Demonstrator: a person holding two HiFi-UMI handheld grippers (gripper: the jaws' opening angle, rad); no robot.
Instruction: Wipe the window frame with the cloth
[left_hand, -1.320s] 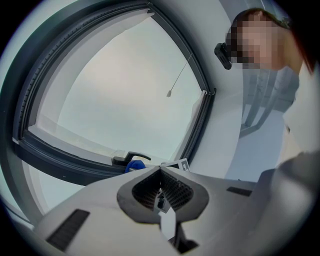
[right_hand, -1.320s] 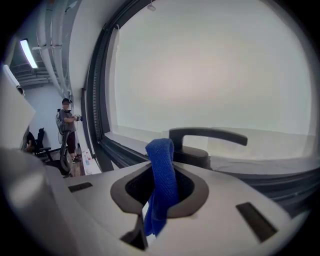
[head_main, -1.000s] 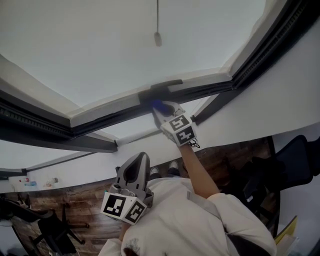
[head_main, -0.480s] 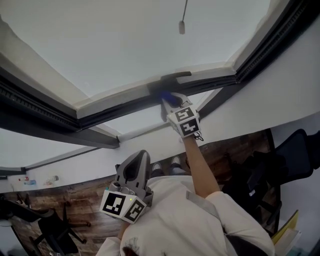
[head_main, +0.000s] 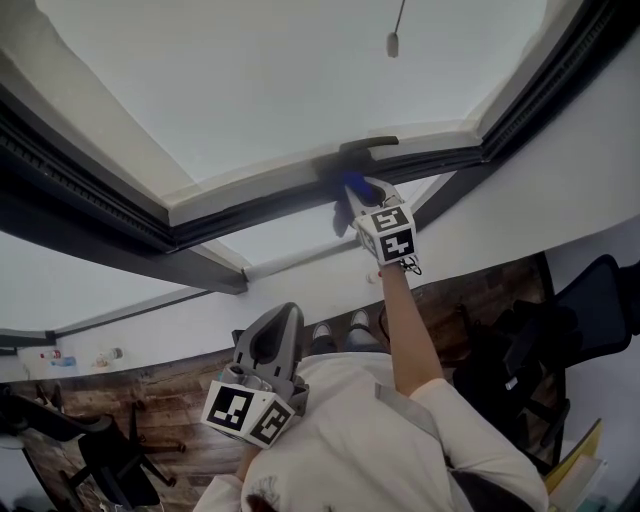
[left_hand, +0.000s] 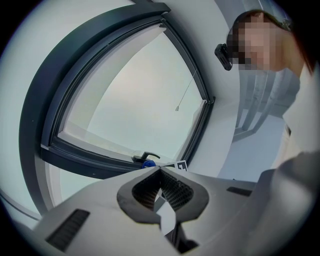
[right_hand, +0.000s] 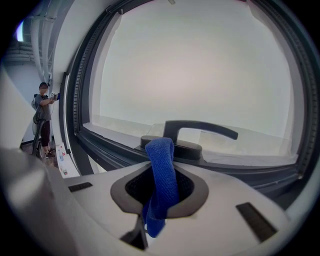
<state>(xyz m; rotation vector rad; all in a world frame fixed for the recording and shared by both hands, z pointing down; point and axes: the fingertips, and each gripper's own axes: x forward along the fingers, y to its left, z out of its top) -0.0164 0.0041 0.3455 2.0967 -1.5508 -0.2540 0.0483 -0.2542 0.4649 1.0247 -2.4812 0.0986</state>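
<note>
— When you look from the head view, where is the cloth (head_main: 351, 184)?
— Upper centre, in the right gripper (head_main: 356, 196), at the window frame (head_main: 250, 215) beside the handle (head_main: 365, 149).
— Left gripper view?
— The left gripper (left_hand: 160, 172) has its jaws together, gripping nothing.
— Right gripper view?
— Jaws clamp the blue cloth at centre.

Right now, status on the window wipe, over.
Right tool shut on blue cloth, at the window frame beside the handle. Left tool shut, empty, low. Handle right ahead of cloth.
</note>
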